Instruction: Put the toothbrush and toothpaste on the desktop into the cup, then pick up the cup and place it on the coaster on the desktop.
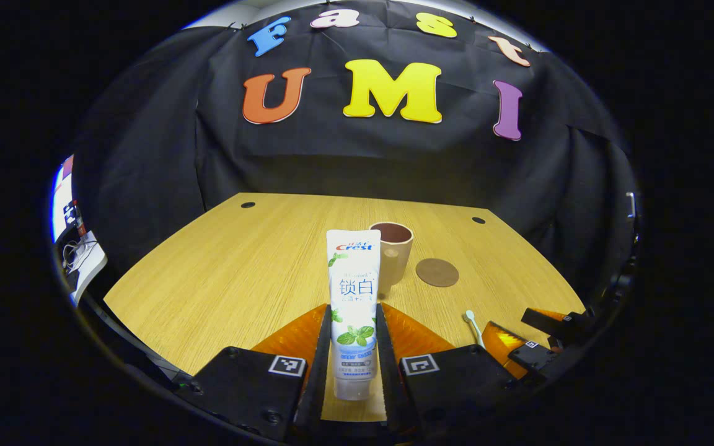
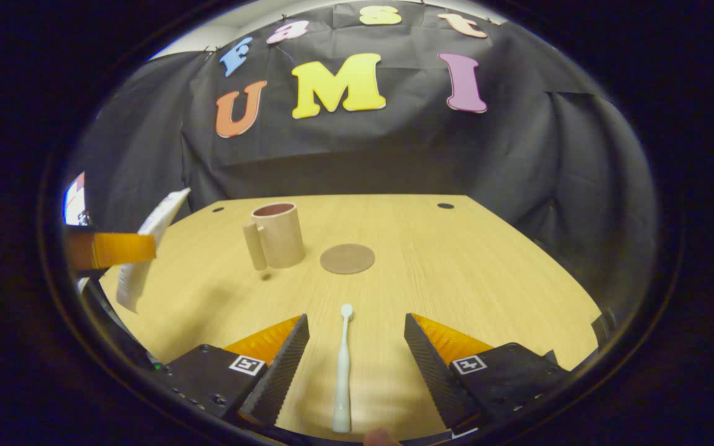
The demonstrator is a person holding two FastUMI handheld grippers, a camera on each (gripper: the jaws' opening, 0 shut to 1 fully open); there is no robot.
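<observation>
Toothpaste (image 1: pixel 352 310) clamped in left jaws; toothbrush (image 2: pixel 342 365) between parted right jaws.

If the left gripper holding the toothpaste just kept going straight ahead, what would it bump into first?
Probably the cup: it stands right behind the toothpaste clamped in the left gripper, though depth is uncertain.

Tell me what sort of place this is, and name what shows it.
Likely a staged recording booth, not a home: a black cloth wall hangs behind a bare light wooden desktop with cable holes. Bathroom props sit on it, including a tan handled cup and a round brown coaster.
</observation>
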